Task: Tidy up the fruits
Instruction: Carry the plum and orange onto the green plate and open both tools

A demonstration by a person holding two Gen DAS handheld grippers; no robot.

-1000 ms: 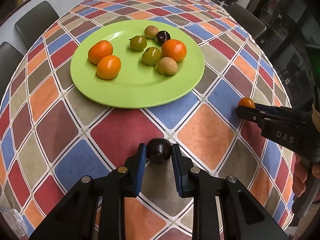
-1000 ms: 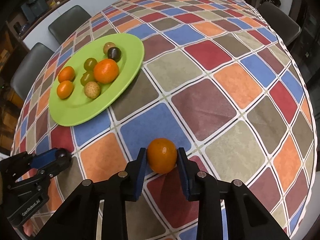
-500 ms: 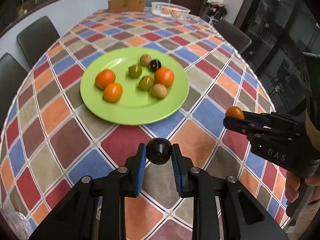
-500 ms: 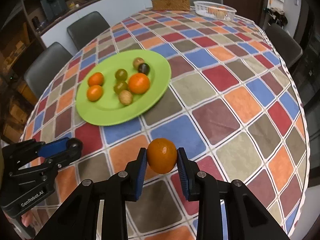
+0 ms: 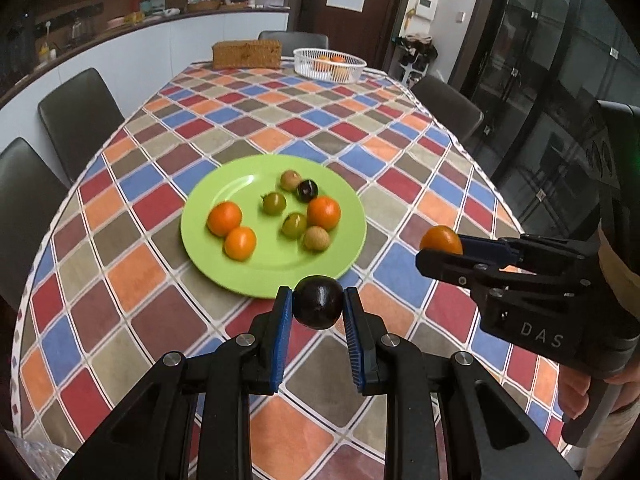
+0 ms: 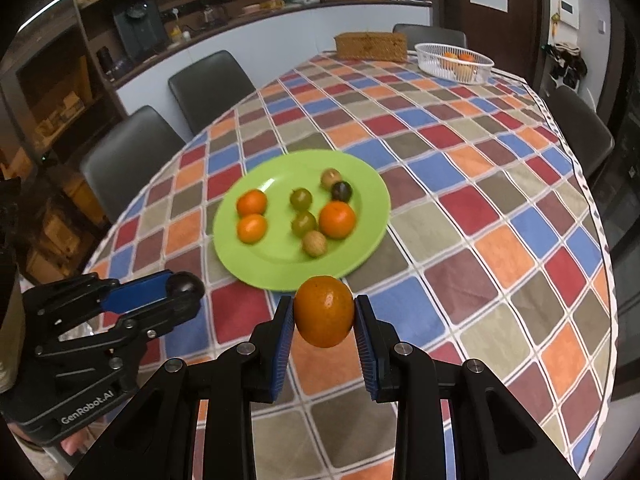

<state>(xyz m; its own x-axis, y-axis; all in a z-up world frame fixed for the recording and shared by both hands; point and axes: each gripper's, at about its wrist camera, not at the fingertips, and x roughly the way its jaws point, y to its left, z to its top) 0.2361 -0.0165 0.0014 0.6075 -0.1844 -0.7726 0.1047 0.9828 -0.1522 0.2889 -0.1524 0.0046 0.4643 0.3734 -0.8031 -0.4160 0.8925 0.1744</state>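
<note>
You are over a long dining table (image 5: 248, 128) covered with a checked cloth of red, blue, orange and brown squares, dark chairs along its sides and a kitchen counter behind.

Your left gripper (image 5: 318, 307) has its blue pads pinched on a dark plum (image 5: 318, 302), held in the air above the cloth just short of the near rim of the green plate (image 5: 276, 268). Your right gripper (image 6: 324, 314) pinches an orange fruit (image 6: 324, 311) between its pads, also off the cloth and just short of the plate's near edge; in the left view it sits off to the right, beside the plate.

On the plate lie seven fruits: two small oranges (image 5: 224, 218) touching at the left, two green ones (image 5: 274, 203) in the middle, a larger orange (image 5: 323, 212), a tan fruit (image 5: 317, 238) in front of it, and at the back another tan fruit (image 5: 290, 180) touching a second dark plum (image 5: 307, 190).

At the far end stand a white basket (image 5: 329, 65) holding orange fruit and a wicker box (image 5: 246, 54) beside it.
</note>
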